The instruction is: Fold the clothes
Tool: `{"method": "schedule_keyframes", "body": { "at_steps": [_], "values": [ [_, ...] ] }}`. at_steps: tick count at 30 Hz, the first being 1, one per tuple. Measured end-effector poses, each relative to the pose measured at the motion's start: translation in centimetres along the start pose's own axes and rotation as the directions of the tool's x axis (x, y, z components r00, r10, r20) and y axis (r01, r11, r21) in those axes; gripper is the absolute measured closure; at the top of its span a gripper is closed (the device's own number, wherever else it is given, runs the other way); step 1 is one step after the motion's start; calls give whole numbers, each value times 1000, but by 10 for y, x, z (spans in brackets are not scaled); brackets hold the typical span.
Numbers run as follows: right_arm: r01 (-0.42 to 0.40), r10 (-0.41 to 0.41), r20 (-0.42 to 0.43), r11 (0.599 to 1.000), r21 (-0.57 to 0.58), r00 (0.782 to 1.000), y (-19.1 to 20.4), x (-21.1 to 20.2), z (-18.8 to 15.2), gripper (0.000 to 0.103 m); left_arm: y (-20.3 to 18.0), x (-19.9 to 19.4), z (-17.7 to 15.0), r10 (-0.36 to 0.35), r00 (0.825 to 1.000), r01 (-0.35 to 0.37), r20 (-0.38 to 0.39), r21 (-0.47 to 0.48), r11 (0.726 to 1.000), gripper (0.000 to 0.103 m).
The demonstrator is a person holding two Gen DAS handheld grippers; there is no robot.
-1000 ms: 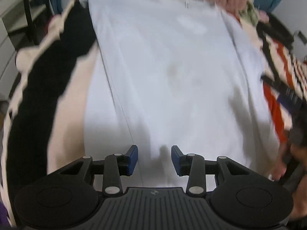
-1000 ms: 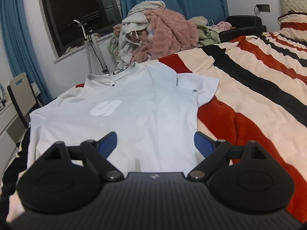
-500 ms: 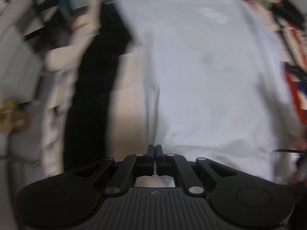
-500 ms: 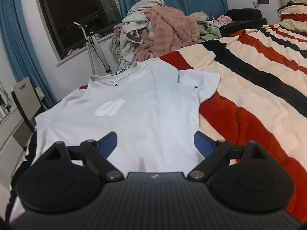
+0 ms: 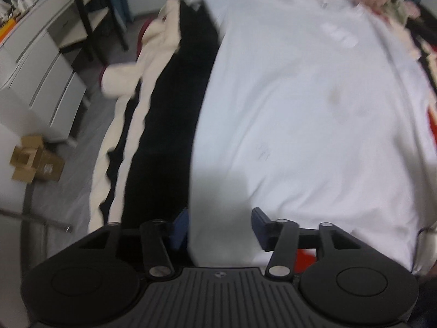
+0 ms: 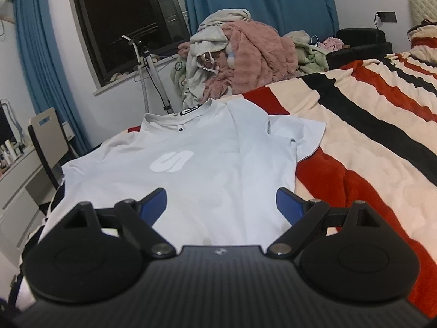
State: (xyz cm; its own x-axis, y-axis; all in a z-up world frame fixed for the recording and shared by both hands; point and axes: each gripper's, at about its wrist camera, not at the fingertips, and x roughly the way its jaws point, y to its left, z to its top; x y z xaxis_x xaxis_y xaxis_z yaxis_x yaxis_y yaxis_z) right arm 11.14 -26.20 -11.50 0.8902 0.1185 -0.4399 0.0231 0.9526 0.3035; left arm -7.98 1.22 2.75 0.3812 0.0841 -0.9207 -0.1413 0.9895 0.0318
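A pale blue T-shirt [image 5: 300, 109] lies flat on the striped blanket [image 5: 169, 114], its right side folded inward with the sleeve [image 6: 303, 134] sticking out. My left gripper [image 5: 220, 218] hovers above the shirt's hem near its left edge. Its jaws are opening, the cloth lies below them, and the pads do not press on it. In the right wrist view the shirt [image 6: 204, 177] stretches away toward its collar. My right gripper [image 6: 221, 196] stands wide open over the lower part of the shirt, holding nothing.
A pile of clothes [image 6: 240, 60] with a pink fluffy piece sits at the bed's far end. A white drawer unit [image 5: 41, 63] and a cardboard box [image 5: 35, 161] on the floor are left of the bed. A chair [image 6: 46, 136] and a steamer pole [image 6: 153, 76] stand near the window.
My left gripper shut at the hem half a second ago and now stands open again. It has risen and drifted left, bringing the floor into view. The right gripper has stayed put.
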Motion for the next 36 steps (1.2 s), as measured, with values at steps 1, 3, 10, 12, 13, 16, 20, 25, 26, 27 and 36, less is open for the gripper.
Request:
{"method": "schedule_keyframes", "body": {
  "at_steps": [1, 3, 10, 12, 13, 16, 20, 25, 26, 27, 36],
  "values": [
    [0, 0, 3, 1000, -3, 1000, 0, 0, 0, 15, -7, -5, 4, -16, 999, 16, 32, 2, 1000, 41],
    [0, 0, 17, 1000, -4, 1000, 0, -2, 0, 15, -20, -15, 12, -48, 994, 48, 97, 8, 999, 37],
    [16, -13, 86, 999, -37, 996, 0, -8, 2, 15, -92, -47, 43, -180, 926, 171, 331, 57, 984, 26],
    [30, -25, 97, 998, -48, 995, 0, -8, 2, 15, -105, -44, 47, -201, 901, 191, 383, 66, 979, 24],
    [35, -30, 101, 998, -50, 994, 0, -8, 3, 15, -110, -41, 48, -203, 888, 191, 413, 72, 979, 23],
    [41, -36, 109, 998, -45, 993, -2, -6, 3, 15, -120, -30, 51, -207, 848, 182, 488, 98, 978, 18],
    [47, -42, 111, 998, -44, 993, 0, -1, 1, 15, -111, -5, 47, -212, 823, 163, 527, 139, 977, 5],
    [58, -54, 99, 998, -32, 994, 3, 11, 1, 15, -85, 27, 43, -239, 814, 171, 529, 175, 970, 2],
    [60, -57, 96, 998, -27, 994, 2, 14, 1, 15, -80, 33, 42, -239, 812, 171, 532, 175, 970, 1],
    [62, -60, 93, 998, -20, 994, 1, 15, 1, 15, -78, 39, 43, -235, 811, 166, 536, 175, 970, 0],
    [57, -69, 32, 961, 269, 997, -72, 76, 35, 15, -69, 68, 44, -204, 811, 116, 549, 191, 975, 0]
  ]
}}
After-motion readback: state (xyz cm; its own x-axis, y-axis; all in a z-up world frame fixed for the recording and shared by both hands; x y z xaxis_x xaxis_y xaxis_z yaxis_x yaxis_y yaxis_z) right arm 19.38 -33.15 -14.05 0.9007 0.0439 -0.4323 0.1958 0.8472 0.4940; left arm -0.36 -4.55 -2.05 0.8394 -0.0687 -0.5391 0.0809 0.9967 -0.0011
